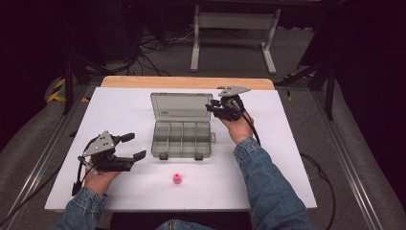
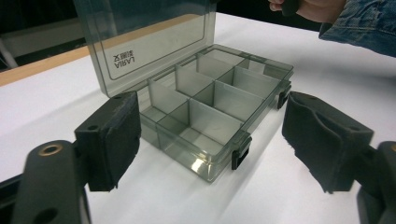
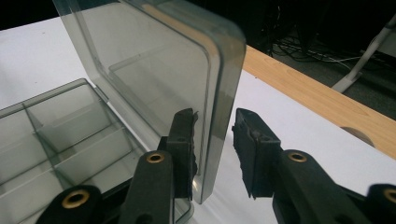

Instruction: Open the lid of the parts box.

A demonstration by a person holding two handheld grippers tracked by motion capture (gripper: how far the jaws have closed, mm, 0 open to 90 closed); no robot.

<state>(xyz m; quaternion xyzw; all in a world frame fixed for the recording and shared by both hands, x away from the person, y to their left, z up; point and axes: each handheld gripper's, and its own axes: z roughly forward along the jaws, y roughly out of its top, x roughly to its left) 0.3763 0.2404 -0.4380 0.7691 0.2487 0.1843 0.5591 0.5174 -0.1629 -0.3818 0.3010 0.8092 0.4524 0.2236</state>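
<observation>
Between right gripper (image 3: 214,154) jaws: lid (image 3: 159,74) edge, seemingly ungripped.

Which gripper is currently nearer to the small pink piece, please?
Left. The left gripper sits just up-left of the pink piece; the right gripper is far beyond, at the box lid.

One compartment box (image 1: 182,132), lid open; eight compartments, two rows of four. Two latches on front edge. One pink piece (image 1: 177,179) on worktop (image 1: 124,108). Two hand-held grippers: left hand-held gripper (image 1: 135,146), right hand-held gripper (image 1: 211,107).
</observation>
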